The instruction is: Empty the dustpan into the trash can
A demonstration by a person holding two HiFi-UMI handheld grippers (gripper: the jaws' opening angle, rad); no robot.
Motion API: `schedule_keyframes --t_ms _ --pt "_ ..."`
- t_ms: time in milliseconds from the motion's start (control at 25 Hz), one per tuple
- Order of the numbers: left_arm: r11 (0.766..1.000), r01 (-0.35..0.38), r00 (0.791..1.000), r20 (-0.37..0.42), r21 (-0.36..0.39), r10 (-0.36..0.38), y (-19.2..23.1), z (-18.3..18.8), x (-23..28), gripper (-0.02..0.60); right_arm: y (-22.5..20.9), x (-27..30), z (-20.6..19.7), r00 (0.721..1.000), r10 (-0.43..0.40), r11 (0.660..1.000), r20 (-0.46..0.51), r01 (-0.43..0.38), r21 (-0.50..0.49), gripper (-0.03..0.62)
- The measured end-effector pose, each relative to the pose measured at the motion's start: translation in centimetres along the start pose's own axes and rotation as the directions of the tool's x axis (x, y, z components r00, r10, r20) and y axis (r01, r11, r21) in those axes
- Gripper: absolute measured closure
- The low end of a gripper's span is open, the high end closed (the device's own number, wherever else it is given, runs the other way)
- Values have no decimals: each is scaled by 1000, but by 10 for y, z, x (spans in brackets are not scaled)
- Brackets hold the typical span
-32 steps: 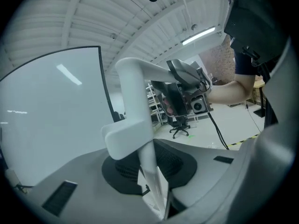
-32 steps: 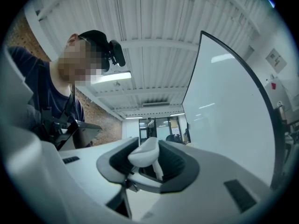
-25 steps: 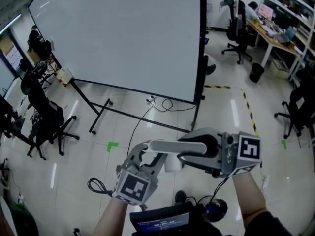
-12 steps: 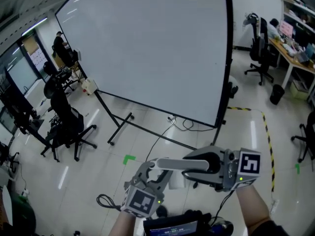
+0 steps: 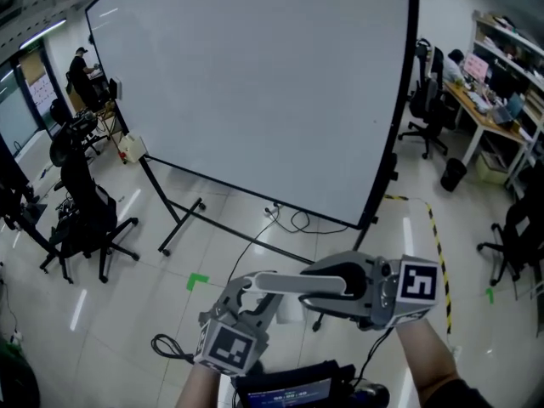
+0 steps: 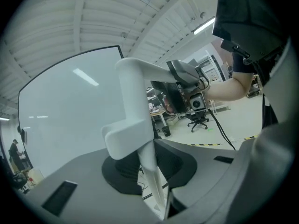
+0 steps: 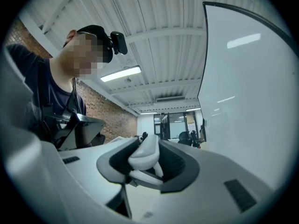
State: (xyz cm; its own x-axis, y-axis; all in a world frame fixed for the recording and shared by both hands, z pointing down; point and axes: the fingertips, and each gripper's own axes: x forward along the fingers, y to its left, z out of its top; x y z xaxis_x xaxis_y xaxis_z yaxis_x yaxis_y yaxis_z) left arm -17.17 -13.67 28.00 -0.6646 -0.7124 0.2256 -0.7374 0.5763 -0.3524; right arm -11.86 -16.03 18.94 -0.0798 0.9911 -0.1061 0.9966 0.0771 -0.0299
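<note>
From the head view, near and low: left gripper (image 5: 252, 284) and right gripper (image 5: 320, 284) close together, both holding the white dustpan handle (image 5: 285, 280) across between them, over a shiny floor (image 5: 127, 253), big white screen (image 5: 255, 83) far behind. From the left gripper view: jaws clamped on the handle's thin part. From the right gripper view: jaws wide, pressed on its round end.

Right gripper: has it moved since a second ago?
Yes, slightly: the right gripper now sits nearer the whiteboard leg, though the view shifted too.
</note>
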Motion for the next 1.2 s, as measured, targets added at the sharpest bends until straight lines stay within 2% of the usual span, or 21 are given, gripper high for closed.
schedule_keyframes --t_ms 440,680,960,1200 --pt "995 93 992 92 -27 -90 82 -43 -36 509 -33 107 -5 991 -108 994 -77 107 -17 437" --pt "992 119 985 131 -42 -112 121 -64 -55 511 -47 157 -13 981 -150 989 -123 147 -34 437" --pt "991 122 984 139 -64 -112 140 -88 -59 511 -59 181 -31 968 -167 986 -190 163 -34 437" --pt "988 128 986 114 -90 -118 150 -109 -43 512 -83 183 -50 972 -153 988 -176 157 9 437"
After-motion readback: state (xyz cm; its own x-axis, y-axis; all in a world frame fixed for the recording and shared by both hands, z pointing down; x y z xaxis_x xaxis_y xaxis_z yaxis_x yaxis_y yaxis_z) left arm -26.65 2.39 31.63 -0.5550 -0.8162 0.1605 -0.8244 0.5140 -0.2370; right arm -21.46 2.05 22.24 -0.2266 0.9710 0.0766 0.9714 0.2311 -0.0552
